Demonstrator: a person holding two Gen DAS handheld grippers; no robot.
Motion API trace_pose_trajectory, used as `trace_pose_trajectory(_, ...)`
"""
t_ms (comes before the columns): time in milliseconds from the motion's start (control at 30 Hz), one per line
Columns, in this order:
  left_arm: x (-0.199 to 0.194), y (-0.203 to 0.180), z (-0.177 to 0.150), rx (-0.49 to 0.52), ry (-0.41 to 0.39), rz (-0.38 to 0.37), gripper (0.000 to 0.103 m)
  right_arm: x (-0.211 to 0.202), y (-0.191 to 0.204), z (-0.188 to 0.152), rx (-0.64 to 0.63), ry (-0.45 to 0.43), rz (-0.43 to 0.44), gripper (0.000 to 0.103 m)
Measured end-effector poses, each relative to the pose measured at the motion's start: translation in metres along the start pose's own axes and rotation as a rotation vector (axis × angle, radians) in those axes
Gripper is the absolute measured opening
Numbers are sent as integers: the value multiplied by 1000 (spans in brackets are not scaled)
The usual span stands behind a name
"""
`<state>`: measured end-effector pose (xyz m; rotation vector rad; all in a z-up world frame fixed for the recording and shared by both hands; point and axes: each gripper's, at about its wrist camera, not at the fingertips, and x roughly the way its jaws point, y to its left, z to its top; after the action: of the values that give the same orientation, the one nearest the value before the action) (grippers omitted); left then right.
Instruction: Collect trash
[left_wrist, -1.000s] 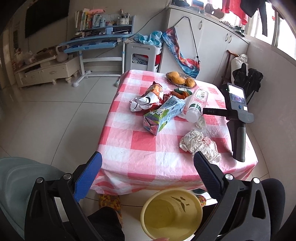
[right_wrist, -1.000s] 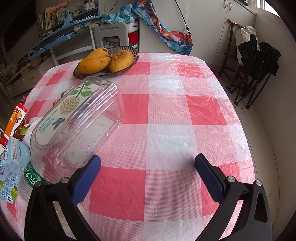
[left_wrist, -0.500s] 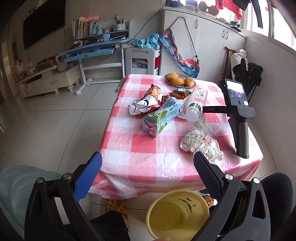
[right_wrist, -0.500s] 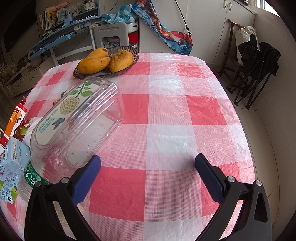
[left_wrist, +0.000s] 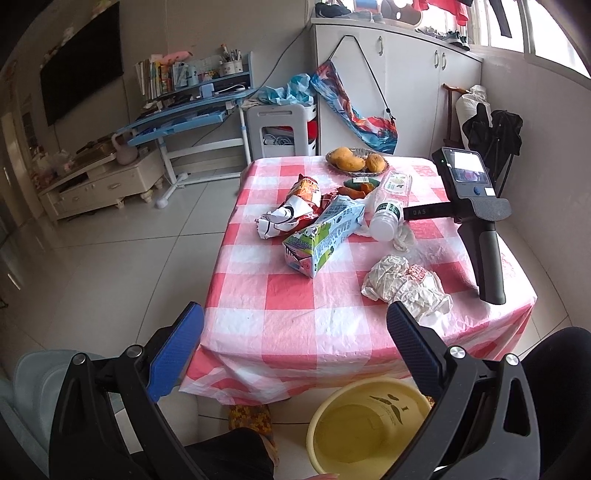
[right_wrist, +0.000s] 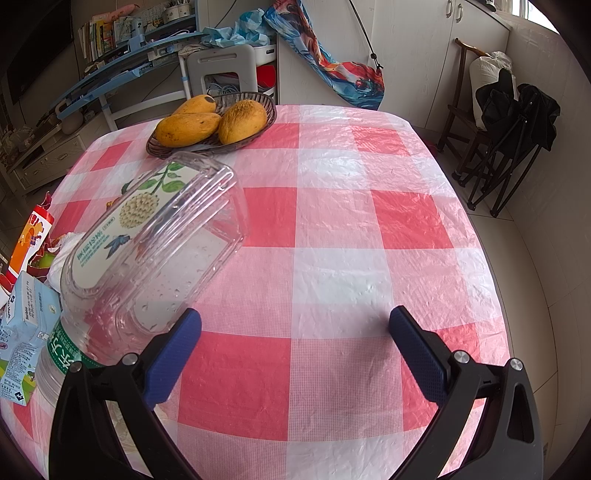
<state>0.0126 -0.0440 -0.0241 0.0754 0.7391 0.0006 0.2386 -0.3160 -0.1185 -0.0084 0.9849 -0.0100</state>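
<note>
Both claws wide – bottle (right_wrist: 147, 258) beside right claw (right_wrist: 295, 350), L claw (left_wrist: 295, 350) off table

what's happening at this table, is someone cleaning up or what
A person is set up to clear trash with two handheld grippers, but nothing has been picked up yet. The left gripper hangs open off the near edge of the checked table, above a yellow bin on the floor. The right gripper lies on the table, jaws open and empty, beside a clear plastic container. A milk carton, snack bag, plastic bottle and crumpled paper wait on the cloth.
</note>
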Motion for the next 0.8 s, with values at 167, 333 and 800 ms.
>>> trace_pose_trajectory(167, -1, -1, 0, 5, -2, 2, 96, 0, 0, 0, 0, 0, 0, 97)
trace_pose_trajectory(333, -2, 0, 2, 16, -9, 13, 96, 0, 0, 0, 0, 0, 0, 97)
trace_pose_trajectory(800, 0, 31, 4, -141, 14, -55, 96, 0, 0, 0, 0, 0, 0, 97)
